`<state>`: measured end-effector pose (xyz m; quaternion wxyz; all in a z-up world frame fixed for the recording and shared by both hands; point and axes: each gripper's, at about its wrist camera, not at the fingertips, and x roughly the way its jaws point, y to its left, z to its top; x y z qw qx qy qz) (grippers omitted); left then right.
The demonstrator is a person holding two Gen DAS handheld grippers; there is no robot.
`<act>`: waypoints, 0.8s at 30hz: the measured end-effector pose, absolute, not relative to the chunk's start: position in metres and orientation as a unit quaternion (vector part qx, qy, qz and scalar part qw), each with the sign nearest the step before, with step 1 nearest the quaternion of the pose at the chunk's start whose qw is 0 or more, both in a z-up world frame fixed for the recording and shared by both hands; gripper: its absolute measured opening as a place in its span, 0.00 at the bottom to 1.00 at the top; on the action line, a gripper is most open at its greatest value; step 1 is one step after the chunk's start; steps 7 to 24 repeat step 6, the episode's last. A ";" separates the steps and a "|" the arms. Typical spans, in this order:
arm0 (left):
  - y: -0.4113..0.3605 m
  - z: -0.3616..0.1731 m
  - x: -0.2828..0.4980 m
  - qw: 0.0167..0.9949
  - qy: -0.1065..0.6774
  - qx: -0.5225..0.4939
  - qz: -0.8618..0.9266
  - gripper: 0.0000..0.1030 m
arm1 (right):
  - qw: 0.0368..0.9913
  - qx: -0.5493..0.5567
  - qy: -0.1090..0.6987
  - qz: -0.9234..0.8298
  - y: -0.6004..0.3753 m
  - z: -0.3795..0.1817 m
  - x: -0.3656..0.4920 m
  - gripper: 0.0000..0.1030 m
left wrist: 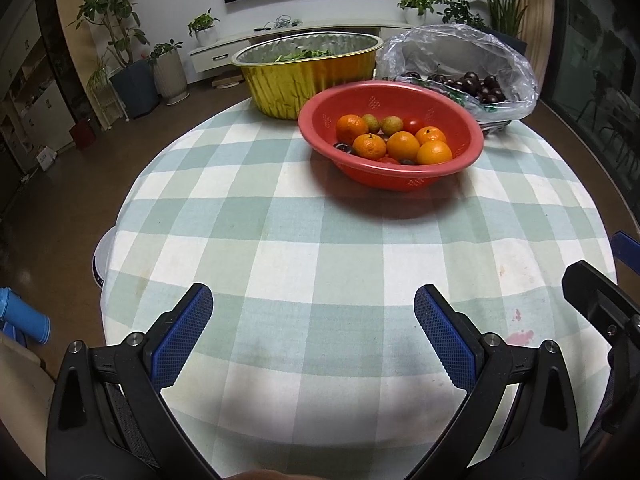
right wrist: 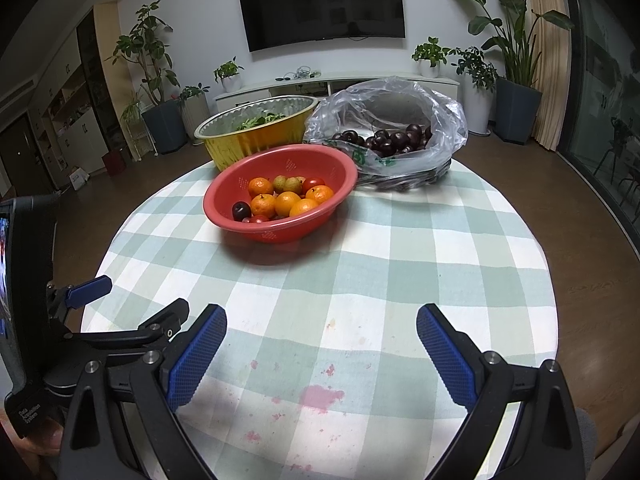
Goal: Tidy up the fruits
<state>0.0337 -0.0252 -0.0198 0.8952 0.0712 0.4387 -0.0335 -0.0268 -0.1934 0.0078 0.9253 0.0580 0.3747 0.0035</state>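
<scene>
A red perforated bowl [left wrist: 466,120] stands on the checked tablecloth, far of centre; it also shows in the right wrist view [right wrist: 344,168]. It holds several oranges [left wrist: 402,146], small green-yellow fruits [left wrist: 391,124], red tomatoes [right wrist: 314,182] and a dark plum [right wrist: 241,210]. Behind it to the right a clear plastic bag [right wrist: 440,116] holds several dark cherries [right wrist: 394,140]. My left gripper [left wrist: 314,300] is open and empty, low over the near table edge. My right gripper [right wrist: 322,320] is open and empty, also near the front edge, far from the bowl.
A gold foil tub [left wrist: 296,76] with green leaves stands behind the red bowl, and shows in the right wrist view [right wrist: 248,144]. Pink stains [right wrist: 320,396] mark the cloth near the right gripper. The round table [right wrist: 536,280] drops off to a brown floor on all sides.
</scene>
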 end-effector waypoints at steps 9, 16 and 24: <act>-0.023 -0.020 0.034 0.899 0.432 0.068 -0.028 1.00 | 0.925 0.059 0.376 0.004 -0.194 0.007 -0.029 0.95; -0.023 -0.020 0.034 0.899 0.432 0.068 -0.028 1.00 | 0.925 0.059 0.376 0.004 -0.194 0.007 -0.029 0.95; -0.023 -0.020 0.034 0.899 0.432 0.068 -0.028 1.00 | 0.925 0.059 0.376 0.004 -0.194 0.007 -0.029 0.95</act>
